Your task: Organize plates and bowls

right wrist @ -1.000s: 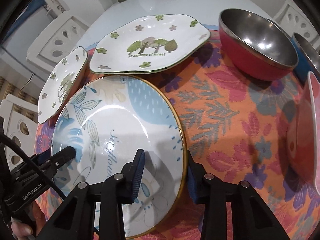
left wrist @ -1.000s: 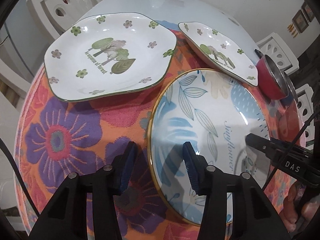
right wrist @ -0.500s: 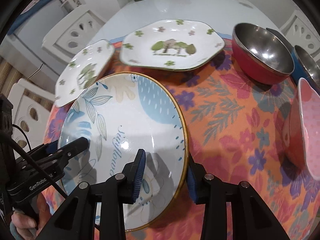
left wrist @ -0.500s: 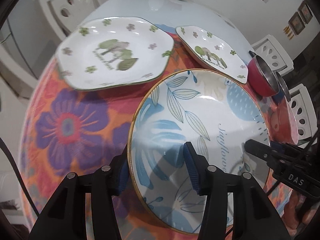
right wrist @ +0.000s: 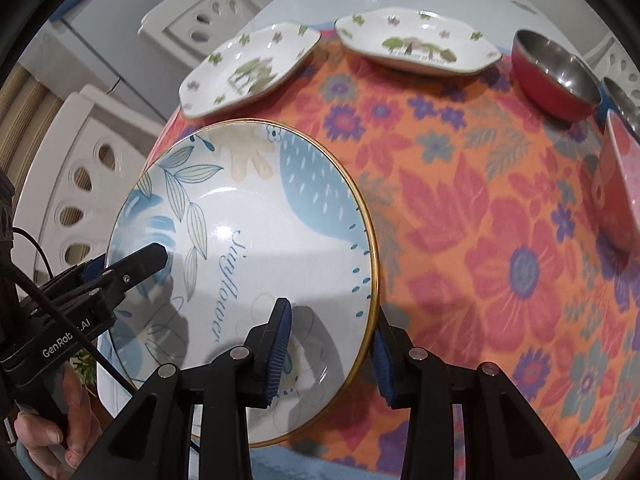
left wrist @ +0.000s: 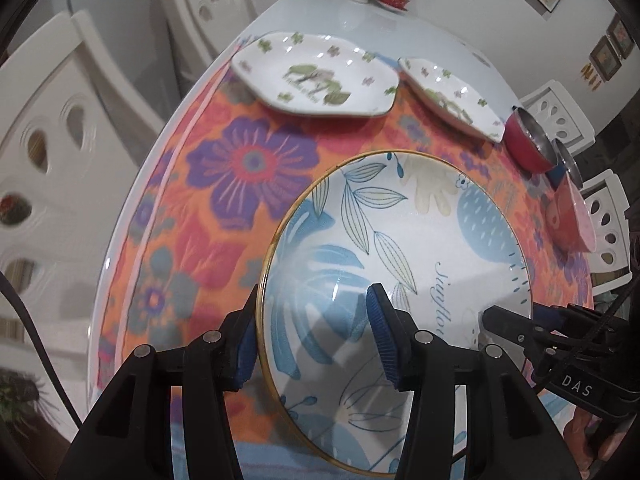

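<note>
the left gripper [left wrist: 312, 336] clamps the left rim of the large round blue-leaf plate with a gold edge [left wrist: 404, 248], one blue pad under the rim and one on its face. the plate is lifted and tilted above the near left edge of the orange floral tablecloth [right wrist: 460, 208]. the right gripper [right wrist: 330, 354] pinches the same plate's right rim, fingers on either side of it. along the far edge of the cloth sit a white hexagonal plate with tree print [right wrist: 246, 70], then a second white tree-print plate [right wrist: 416, 46], then a red bowl with steel inside [right wrist: 556, 76]. a pink bowl [right wrist: 622, 196] stands at the right edge.
</note>
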